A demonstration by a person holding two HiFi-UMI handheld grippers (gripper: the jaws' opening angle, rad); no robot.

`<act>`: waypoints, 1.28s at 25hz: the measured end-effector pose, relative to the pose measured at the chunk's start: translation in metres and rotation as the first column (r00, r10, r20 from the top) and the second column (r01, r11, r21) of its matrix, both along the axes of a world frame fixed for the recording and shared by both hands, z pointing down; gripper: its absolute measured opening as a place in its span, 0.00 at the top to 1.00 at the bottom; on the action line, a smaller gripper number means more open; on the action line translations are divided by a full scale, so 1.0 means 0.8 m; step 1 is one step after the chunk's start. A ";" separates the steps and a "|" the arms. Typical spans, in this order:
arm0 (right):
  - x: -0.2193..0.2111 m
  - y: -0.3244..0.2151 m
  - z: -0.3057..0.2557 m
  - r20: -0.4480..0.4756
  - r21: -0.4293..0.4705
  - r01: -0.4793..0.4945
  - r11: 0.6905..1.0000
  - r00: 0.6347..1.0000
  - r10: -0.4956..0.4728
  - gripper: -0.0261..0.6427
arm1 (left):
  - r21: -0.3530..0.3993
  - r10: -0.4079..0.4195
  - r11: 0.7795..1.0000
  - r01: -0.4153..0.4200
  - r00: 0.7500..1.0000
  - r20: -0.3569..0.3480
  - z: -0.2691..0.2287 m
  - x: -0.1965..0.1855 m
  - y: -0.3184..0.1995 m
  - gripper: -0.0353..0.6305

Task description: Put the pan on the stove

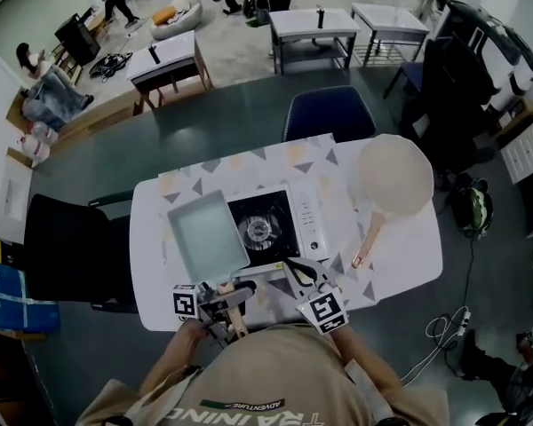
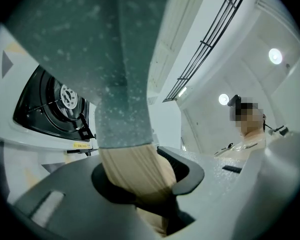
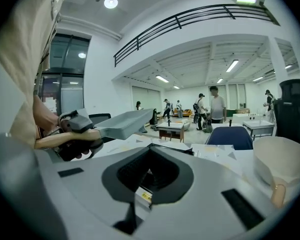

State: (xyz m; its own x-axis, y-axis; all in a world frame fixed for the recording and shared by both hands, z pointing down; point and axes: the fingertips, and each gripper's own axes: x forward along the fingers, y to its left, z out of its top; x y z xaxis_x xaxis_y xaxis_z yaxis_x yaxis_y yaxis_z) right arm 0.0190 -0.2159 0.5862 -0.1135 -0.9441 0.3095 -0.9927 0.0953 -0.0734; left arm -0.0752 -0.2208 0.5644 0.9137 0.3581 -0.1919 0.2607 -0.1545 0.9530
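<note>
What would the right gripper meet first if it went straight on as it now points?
Probably the stove, whose near edge lies just ahead of the right gripper; depth is hard to judge exactly.

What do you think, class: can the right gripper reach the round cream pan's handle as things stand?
Probably yes: the right gripper holds nothing, and only bare table lies between it and the round cream pan's handle.
</note>
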 end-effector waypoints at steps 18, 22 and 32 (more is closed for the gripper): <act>0.048 0.037 0.017 0.024 -0.019 -0.105 0.994 0.994 0.105 0.96 | -0.042 0.105 0.994 -0.104 0.994 0.030 0.027 0.063 0.002 0.77; 0.046 0.040 0.024 0.028 -0.035 -0.104 0.994 0.994 0.105 0.96 | -0.051 0.148 0.988 -0.146 0.988 0.038 0.037 0.071 0.008 0.77; 0.055 0.040 0.042 -0.009 -0.094 -0.059 0.994 0.998 0.059 0.96 | -0.106 0.230 0.969 -0.224 0.972 0.051 0.060 0.090 0.021 0.76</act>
